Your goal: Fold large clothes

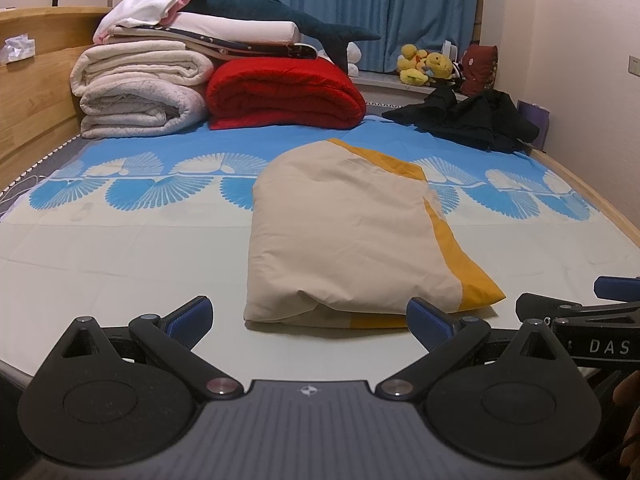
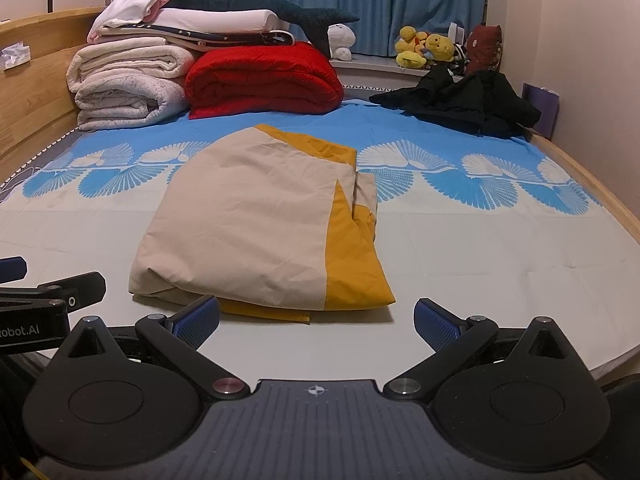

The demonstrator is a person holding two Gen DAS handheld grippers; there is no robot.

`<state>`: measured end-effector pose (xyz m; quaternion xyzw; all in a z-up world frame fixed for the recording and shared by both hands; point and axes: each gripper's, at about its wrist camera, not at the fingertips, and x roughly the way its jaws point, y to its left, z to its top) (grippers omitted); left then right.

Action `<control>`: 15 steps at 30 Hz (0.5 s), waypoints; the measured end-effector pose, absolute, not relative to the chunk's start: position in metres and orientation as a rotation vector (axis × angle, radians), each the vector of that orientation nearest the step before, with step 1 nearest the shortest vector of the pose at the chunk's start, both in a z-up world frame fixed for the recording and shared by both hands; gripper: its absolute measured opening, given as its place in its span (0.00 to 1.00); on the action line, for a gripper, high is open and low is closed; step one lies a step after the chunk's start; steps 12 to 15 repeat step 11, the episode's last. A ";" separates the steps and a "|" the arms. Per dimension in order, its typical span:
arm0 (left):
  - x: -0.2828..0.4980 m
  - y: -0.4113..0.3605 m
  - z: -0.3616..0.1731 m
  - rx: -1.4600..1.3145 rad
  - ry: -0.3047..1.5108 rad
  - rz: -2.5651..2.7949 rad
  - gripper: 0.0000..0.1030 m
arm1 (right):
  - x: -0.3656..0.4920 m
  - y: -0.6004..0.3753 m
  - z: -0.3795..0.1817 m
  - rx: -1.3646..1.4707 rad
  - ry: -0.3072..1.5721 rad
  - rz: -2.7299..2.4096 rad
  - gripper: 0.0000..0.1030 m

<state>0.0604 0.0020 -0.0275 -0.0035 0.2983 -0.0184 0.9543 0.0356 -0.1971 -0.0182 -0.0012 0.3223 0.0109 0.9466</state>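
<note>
With both the left gripper [image 1: 308, 320] and right gripper [image 2: 318, 320] empty, fingers spread, the folded cloth [image 1: 352, 236] lies mid-frame on the bed [image 1: 120, 264]; gripping only its top layer risks unfolding it.

We cannot see inside the folded cloth [image 2: 248, 216]; its lower layers show only as a yellow strip at the near edge, so its kind stays unclear to us. The right gripper [image 1: 576, 308] is cut off by the edge of the left view, and the left gripper [image 2: 44, 296] by the edge of the right view. The black garment [image 2: 464, 104] is a dark heap whose shape we cannot read. The soft toys [image 2: 424, 50] are too small to tell apart. The shark toy [image 1: 256, 6] is partly hidden behind the stacked bedding [image 1: 140, 88].
</note>
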 end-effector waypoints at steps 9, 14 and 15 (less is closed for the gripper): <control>0.060 0.003 -0.028 -0.017 0.604 -0.043 1.00 | 0.036 -0.197 -0.018 -0.003 0.653 0.022 0.99; 0.060 0.003 -0.028 -0.016 0.604 -0.043 1.00 | 0.036 -0.197 -0.018 -0.003 0.654 0.021 0.99; 0.060 0.003 -0.028 -0.016 0.604 -0.043 1.00 | 0.036 -0.197 -0.018 -0.003 0.654 0.021 0.99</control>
